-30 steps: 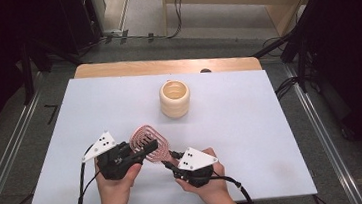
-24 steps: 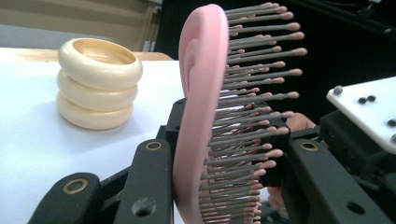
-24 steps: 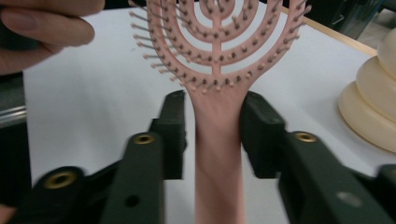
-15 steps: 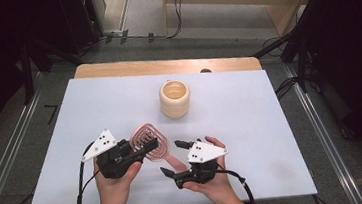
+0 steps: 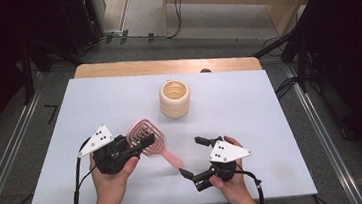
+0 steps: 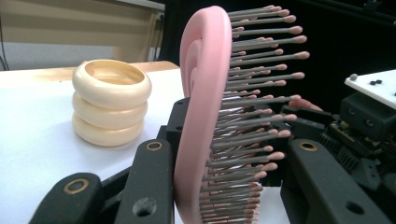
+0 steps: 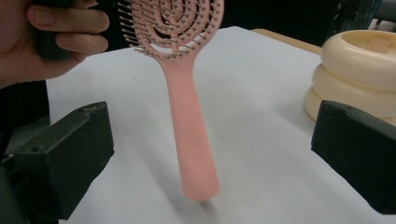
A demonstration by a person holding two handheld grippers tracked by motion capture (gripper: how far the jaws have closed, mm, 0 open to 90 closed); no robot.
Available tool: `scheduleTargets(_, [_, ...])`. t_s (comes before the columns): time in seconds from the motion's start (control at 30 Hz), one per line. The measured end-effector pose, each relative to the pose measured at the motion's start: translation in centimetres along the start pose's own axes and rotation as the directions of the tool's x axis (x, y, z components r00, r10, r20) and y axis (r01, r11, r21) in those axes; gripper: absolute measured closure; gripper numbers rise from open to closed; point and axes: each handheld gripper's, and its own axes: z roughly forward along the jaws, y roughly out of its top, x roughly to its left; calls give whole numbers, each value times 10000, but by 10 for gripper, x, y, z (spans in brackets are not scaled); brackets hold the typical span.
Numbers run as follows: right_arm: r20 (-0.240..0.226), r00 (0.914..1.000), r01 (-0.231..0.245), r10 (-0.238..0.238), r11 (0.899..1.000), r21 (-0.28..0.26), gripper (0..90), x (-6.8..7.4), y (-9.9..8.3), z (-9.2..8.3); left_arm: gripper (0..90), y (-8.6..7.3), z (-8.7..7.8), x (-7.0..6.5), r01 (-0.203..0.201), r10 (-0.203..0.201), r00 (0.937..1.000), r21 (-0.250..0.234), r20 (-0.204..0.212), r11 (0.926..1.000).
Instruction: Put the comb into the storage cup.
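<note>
Gripping the pink plastic paddle hairbrush (image 5: 147, 138) by its head above the white table (image 5: 269, 103), the left gripper (image 5: 130, 148) has it alone, the right gripper (image 5: 190, 157) having just spread its fingers wide off the handle, so the next move is probably carrying it to the ribbed cream cup (image 5: 174, 98) beyond.

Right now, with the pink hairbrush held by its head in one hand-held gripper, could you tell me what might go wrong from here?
1. The left hand-held gripper clamps the hairbrush across its head and bristles, so they might bend or it could slip.
2. The right hand-held gripper has just opened and stands clear of the handle, whose tip hangs close above the table; lowering it may knock the tip.
3. The cream ringed cup stands just beyond; a swing could tip it.
</note>
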Motion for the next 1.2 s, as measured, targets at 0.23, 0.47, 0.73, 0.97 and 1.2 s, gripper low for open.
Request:
scheduleTargets(0.23, [501,9985,-224,234,9995,-213,0,-19,-11,-21,657,8,0,3,-129,130,9997,40,-187,9999])
scheduleTargets(0.47, [866,9952,-419,447,9986,-331,0,-34,-22,-37,658,12,0,5,-244,247,9995,135,-201,9996])
scheduleTargets(0.73, [1235,9894,-714,764,9964,-448,0,-50,-33,-53,658,17,3,11,-144,147,9996,118,-234,9998])
scheduleTargets(0.97, [1554,9842,-787,854,9957,-488,0,-60,-41,-67,658,24,6,12,-186,187,9997,73,-162,9998])
scheduleTargets(1.2, [1747,9796,-906,988,9944,-543,0,-67,-46,-78,658,29,8,14,-218,219,9996,63,-198,9997])
